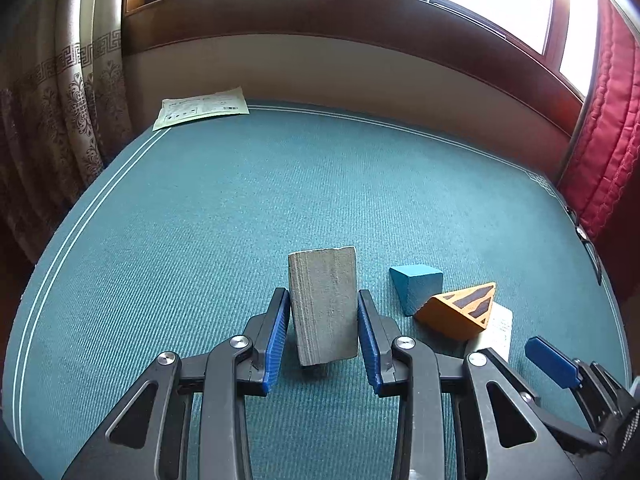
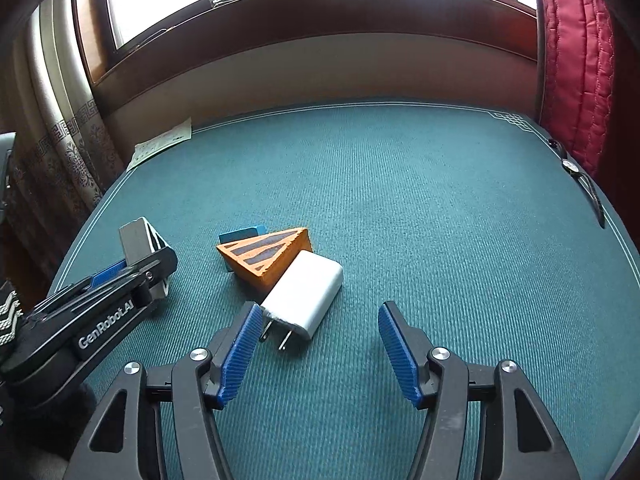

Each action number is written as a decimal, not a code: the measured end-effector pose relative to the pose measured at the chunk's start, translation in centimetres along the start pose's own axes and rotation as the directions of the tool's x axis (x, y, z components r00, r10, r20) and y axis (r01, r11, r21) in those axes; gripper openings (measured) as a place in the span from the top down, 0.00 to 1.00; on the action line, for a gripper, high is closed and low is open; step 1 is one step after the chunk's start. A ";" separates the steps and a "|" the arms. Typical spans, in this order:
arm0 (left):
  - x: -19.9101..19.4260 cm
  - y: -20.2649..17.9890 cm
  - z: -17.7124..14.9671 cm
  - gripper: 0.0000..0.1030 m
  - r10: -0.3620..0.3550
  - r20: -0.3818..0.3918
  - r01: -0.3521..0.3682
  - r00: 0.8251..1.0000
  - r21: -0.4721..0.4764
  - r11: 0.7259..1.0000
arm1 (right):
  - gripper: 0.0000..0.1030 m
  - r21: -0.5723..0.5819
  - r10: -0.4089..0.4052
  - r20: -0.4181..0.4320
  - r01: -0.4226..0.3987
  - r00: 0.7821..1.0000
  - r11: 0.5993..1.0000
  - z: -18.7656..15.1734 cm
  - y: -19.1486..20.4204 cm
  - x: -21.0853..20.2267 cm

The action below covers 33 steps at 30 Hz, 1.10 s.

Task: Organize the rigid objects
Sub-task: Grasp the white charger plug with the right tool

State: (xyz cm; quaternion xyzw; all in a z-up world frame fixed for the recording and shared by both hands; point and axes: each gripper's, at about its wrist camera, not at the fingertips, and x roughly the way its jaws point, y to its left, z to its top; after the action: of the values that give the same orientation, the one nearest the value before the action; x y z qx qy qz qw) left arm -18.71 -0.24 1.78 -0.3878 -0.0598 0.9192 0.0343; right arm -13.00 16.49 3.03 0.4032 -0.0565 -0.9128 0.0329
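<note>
The left hand-held gripper [image 1: 323, 330] brackets the upright grey block [image 1: 323, 304] on the counter [image 1: 200, 208] without visibly clamping it, the right hand-held gripper [image 2: 316, 350] gapes, so an off-centre squeeze could topple the block.

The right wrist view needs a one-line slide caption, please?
Open right gripper beside a white charger leaning against an orange wedge.
</note>
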 end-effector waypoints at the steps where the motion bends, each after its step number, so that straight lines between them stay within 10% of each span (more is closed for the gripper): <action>1: 0.0 0.0 0.0 0.66 0.000 0.000 0.000 1.000 -0.002 1.000 | 0.38 -0.001 -0.001 -0.001 0.001 1.000 1.000 0.2 0.0 0.3; 33: -0.3 -0.5 -0.3 0.66 -0.042 0.006 0.042 0.999 0.021 0.999 | 0.61 -0.066 -0.017 -0.011 0.016 1.000 0.998 -1.9 0.1 -0.9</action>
State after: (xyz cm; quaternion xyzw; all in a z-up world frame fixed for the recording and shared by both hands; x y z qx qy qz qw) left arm -18.29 0.29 1.87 -0.3830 -0.0582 0.9201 0.0574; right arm -11.04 16.32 2.43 0.4076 -0.0228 -0.9120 0.0388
